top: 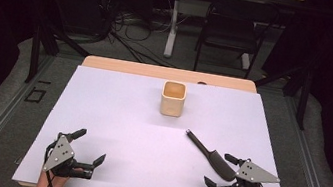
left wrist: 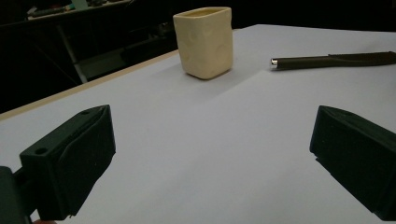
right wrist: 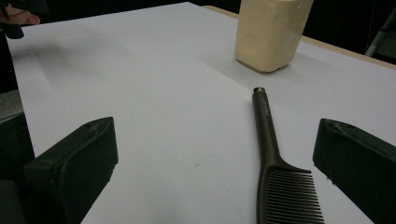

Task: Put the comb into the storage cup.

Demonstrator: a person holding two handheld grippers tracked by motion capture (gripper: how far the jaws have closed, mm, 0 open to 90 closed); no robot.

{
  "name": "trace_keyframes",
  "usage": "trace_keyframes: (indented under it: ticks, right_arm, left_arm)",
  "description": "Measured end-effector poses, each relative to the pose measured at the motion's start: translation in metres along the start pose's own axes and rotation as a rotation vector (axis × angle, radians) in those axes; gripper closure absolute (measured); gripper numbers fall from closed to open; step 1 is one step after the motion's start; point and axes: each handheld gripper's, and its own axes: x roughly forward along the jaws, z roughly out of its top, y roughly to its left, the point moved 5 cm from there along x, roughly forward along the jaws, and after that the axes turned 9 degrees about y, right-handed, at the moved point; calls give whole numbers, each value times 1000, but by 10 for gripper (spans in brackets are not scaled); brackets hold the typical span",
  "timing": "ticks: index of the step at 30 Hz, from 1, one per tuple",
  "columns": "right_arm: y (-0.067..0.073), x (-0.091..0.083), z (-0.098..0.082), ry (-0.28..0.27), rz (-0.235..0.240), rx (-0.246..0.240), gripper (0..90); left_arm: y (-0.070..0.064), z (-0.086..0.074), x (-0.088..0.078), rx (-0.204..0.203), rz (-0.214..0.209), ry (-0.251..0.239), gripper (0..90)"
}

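Plainly, nothing has yet been picked up. The comb (top: 212, 156) is laid flat on the white sheet (top: 115, 116), handle pointing up the table toward the cup (top: 173, 98), toothed end lying close to the right gripper (top: 223, 172). In the right gripper view the comb (right wrist: 273, 158) is seen between the two spread jaws but untouched by either, the teeth nearest the camera and the handle running off toward the cup (right wrist: 271, 32); the jaws are held wide with nothing grasped, likely so that the comb can be straddled before closing. The cup is stood upright with its mouth open upward, well apart from the comb's handle tip, which suits it as a holder into which the comb could be dropped handle or teeth first. The left gripper (top: 89, 149) is rested near the front edge on the person's left, well away from both things, jaws likewise spread and empty; in its own view the cup (left wrist: 204, 41) and the comb's handle (left wrist: 331, 60) are seen far ahead. It is judged that the left is kept aside as a spare or to steady the cup.
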Motion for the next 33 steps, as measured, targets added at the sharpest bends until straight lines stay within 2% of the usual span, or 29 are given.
trace_keyframes:
  ticks: [6,10,15,33]
  right_arm:
    - [0,1,0,11,-5,-5,0]
    - [-1,3,2,12,-8,14,0]
    - [1,8,4,28,6,15,0]
    - [-2,27,19,55,25,-24,0]
  left_arm:
    - [0,0,-1,1,0,-2,2]
    - [0,1,-1,-2,2,-7,2]
    - [-1,0,-1,1,1,-4,2]
    - [0,0,0,-1,-1,0,2]
